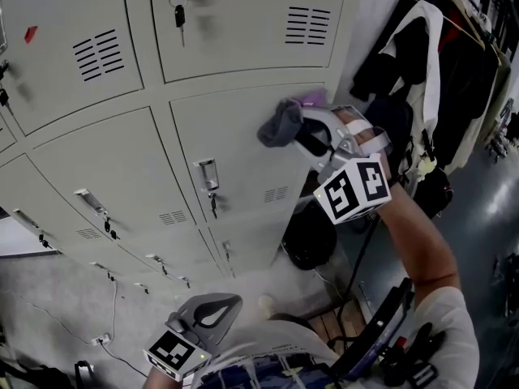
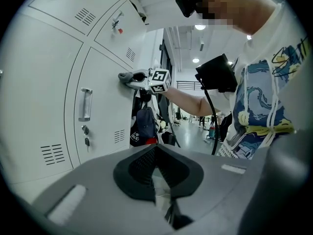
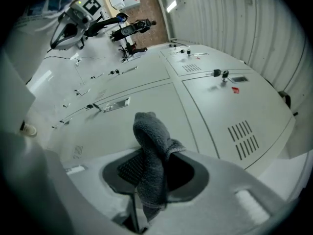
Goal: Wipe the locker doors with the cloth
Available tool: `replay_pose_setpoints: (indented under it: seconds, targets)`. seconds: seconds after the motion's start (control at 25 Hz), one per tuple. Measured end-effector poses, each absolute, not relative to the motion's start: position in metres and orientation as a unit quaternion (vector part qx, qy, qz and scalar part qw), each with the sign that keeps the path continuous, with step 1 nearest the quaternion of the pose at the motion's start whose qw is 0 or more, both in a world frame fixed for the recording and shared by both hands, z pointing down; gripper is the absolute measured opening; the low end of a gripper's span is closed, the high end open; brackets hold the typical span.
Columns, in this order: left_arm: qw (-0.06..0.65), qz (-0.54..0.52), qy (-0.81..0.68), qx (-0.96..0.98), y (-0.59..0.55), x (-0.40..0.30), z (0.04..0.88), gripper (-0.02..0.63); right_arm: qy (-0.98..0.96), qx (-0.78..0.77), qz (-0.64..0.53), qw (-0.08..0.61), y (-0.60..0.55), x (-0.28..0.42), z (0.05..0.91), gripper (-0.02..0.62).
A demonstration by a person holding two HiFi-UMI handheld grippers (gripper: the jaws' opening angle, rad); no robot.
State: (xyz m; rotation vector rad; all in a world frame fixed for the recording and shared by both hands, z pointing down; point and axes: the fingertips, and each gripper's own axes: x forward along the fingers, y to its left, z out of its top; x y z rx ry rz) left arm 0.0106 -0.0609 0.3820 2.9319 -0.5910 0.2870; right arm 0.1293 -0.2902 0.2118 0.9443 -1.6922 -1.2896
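A grey cloth (image 1: 278, 125) is bunched in my right gripper (image 1: 298, 130), which is shut on it. The cloth presses against the upper right part of a cream locker door (image 1: 235, 148). In the right gripper view the cloth (image 3: 150, 148) stands up between the jaws, with the door (image 3: 146, 104) just beyond it. My left gripper (image 1: 225, 301) hangs low near my body, away from the lockers, shut with nothing in it. In the left gripper view the left gripper (image 2: 155, 150) has its jaws together, and the cloth (image 2: 128, 76) shows far off on the door.
The door has a metal handle (image 1: 208, 173) with a key below it. Keys (image 1: 179, 10) hang from the locker above. Dark coats (image 1: 438, 71) hang on a rack to the right. A black backpack (image 1: 312, 237) sits by the locker's end, and cables lie on the floor.
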Motion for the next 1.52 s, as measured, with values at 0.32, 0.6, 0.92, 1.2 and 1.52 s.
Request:
replay_pose_setpoints:
  seconds: [0.32, 0.6, 0.92, 1.2, 1.52]
  targets:
    - [0.074, 0.101, -0.194, 0.973, -0.064, 0.014, 0.386, 0.002, -0.697, 0.34, -0.466, 0.427, -0.292, 0.132, 0.299, 0.115]
    - [0.08, 0.103, -0.198, 0.971, -0.07, 0.014, 0.389, 0.002, -0.726, 0.314, -0.418, 0.446, -0.293, 0.136, 0.377, 0.115]
    - [0.084, 0.106, -0.204, 0.97, -0.075, 0.01, 0.391, 0.002, -0.753, 0.274, -0.352, 0.484, -0.293, 0.138, 0.481, 0.115]
    - [0.088, 0.108, -0.21, 0.968, -0.077, 0.008, 0.392, 0.002, -0.763, 0.24, -0.311, 0.512, -0.293, 0.138, 0.545, 0.114]
    - [0.083, 0.108, -0.206, 0.969, -0.074, 0.009, 0.392, 0.002, -0.754, 0.203, -0.282, 0.557, -0.29, 0.142, 0.578, 0.114]
